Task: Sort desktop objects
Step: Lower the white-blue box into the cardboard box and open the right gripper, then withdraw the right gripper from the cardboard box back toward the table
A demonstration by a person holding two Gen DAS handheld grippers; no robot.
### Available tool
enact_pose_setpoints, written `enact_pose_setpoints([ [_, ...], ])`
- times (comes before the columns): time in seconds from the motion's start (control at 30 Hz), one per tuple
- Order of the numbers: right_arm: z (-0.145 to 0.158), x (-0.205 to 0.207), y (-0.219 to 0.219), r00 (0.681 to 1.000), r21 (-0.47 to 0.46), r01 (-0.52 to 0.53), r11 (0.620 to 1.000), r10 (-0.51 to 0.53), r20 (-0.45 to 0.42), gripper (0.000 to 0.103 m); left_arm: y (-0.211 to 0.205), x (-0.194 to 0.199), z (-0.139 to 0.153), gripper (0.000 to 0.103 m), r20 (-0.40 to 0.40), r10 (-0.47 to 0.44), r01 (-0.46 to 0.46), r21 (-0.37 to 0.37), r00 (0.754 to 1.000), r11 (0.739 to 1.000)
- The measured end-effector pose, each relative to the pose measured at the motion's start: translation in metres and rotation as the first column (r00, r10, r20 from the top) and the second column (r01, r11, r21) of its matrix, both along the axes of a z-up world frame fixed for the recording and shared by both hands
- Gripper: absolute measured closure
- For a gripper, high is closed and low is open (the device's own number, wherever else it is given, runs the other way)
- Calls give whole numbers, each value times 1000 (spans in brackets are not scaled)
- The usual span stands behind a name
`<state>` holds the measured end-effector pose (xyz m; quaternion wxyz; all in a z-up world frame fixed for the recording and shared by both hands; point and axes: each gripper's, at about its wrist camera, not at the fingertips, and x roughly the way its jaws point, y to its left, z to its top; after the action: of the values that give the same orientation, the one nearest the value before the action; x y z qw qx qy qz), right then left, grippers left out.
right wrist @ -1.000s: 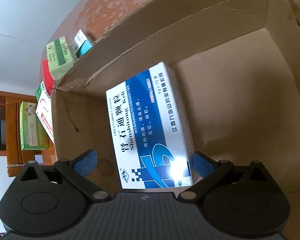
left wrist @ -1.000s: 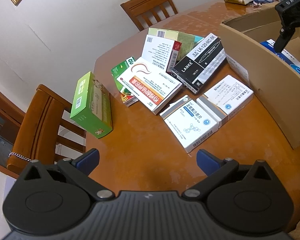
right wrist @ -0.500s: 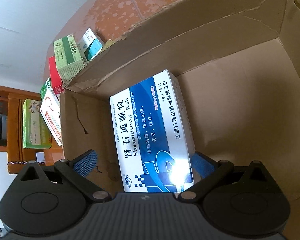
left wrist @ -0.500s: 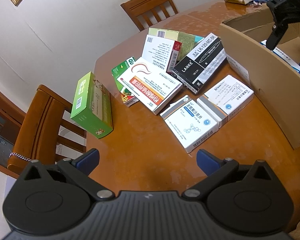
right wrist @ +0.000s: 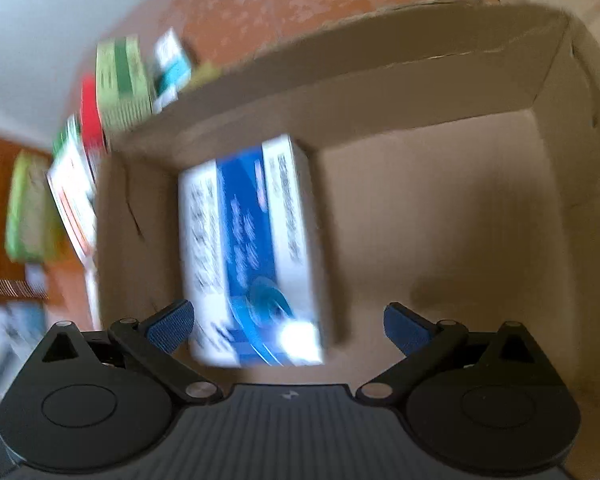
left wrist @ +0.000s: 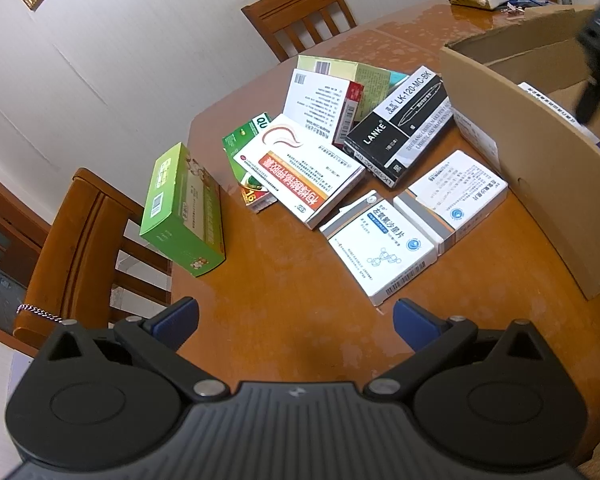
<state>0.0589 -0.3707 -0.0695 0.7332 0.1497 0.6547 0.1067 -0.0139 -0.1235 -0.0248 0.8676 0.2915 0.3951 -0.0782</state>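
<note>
Reading the labels first: in the left wrist view the black pen box [left wrist: 400,128] at the upper middle shows "LANKE" and "LK-120-MC-BK". The other boxes carry Chinese print too small to give here. On the wooden counter [left wrist: 284,280] I count two white boxes with blue logos [left wrist: 380,248] lying side by side at the centre right, one white box with an orange band [left wrist: 300,168] at the centre, one green box [left wrist: 184,212] standing on its edge at the left, apart from the heap, and some more boxes stacked behind. The cardboard carton [left wrist: 540,152] fills the right side. Two wooden chairs [left wrist: 300,12] stand by the counter.

The left gripper [left wrist: 296,318] at the bottom is wide open and holds nothing.

The right wrist view is blurred. It alone shows the inside of the carton [right wrist: 440,220], where one blue and white box [right wrist: 252,248] lies on the bottom at the centre left; its writing cannot be read. The right gripper [right wrist: 288,326] is wide open above it, empty.
</note>
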Motion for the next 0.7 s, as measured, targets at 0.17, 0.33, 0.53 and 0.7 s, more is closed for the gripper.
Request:
enact_pose_setpoints([
  [0.17,-12,-3,19,981,-108,-194,975,190,-44,0,-5,0,-1,0,-1,-19,19,-1,1000,1000],
  [0.33,-30,-2,41,964,-190,-264,946,252,-84,0,-3,1,0,0,0,-5,5,3,1000,1000],
  [0.53,-42,2,56,964,-252,-265,931,252,-82,0,-2,2,-1,0,-1,4,-4,6,1000,1000],
  [0.7,-42,6,63,969,-232,-249,940,240,-65,0,-3,2,-1,0,0,-2,2,9,1000,1000],
])
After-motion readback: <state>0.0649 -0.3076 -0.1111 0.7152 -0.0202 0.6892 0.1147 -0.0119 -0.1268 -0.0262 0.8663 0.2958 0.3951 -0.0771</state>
